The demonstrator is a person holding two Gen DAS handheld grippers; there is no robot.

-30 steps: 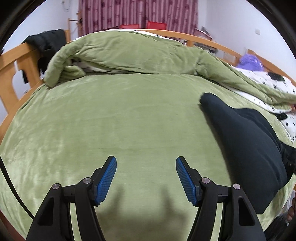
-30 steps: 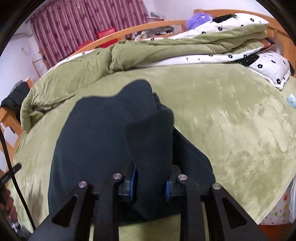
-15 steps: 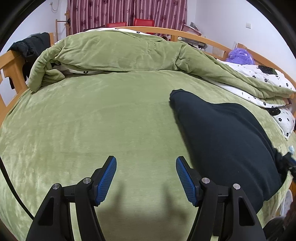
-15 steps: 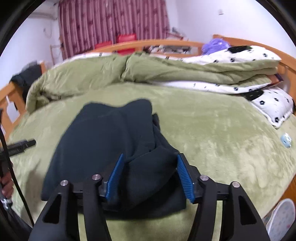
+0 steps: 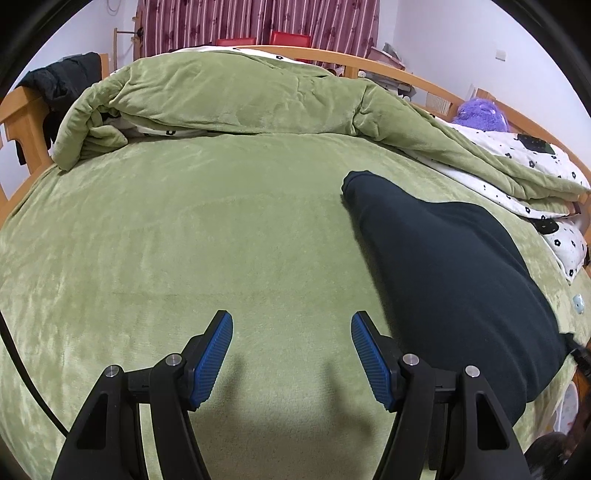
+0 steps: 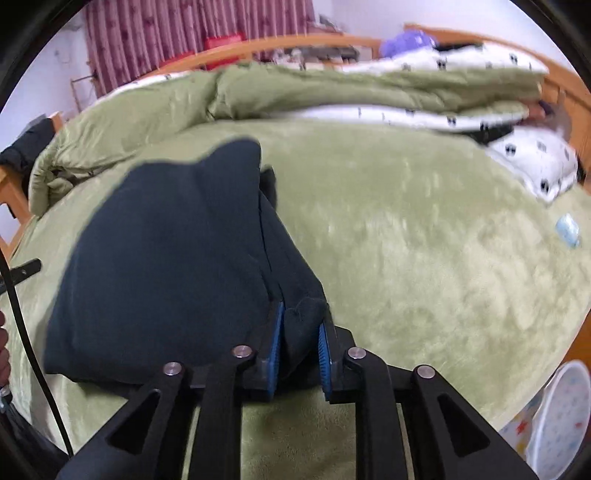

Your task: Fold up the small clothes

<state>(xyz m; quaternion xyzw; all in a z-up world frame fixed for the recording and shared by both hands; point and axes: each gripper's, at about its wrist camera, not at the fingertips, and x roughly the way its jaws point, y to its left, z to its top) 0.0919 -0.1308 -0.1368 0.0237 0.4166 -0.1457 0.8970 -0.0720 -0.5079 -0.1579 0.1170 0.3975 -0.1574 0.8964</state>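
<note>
Nearest the right wrist camera, the right gripper (image 6: 300, 341) is pinching a small bunch of the dark garment (image 6: 166, 258) at its near right corner — its jaws have just been closing again after opening wide half a second ago, so it is now gripping a narrower edge fold than the thick lump it was holding a second ago. That looks like a regrip, probably to carry this corner over or tidy the fold; the picture is blurred, so how much cloth is caught is hard to tell. The garment is lying already partly folded on the green bedspread (image 6: 424, 258), a layered edge running back from the gripper. In the left wrist view the left gripper (image 5: 291, 350) is hanging open and empty over bare bedspread, with the garment just to its right, not touching; it is sitting closer to the cloth than a second ago, perhaps getting ready to help. Farther back a rolled green quilt (image 5: 229, 99) is lying across the bed, and behind it the wooden bed frame (image 5: 424, 79) and striped curtains (image 5: 258, 18).
</note>
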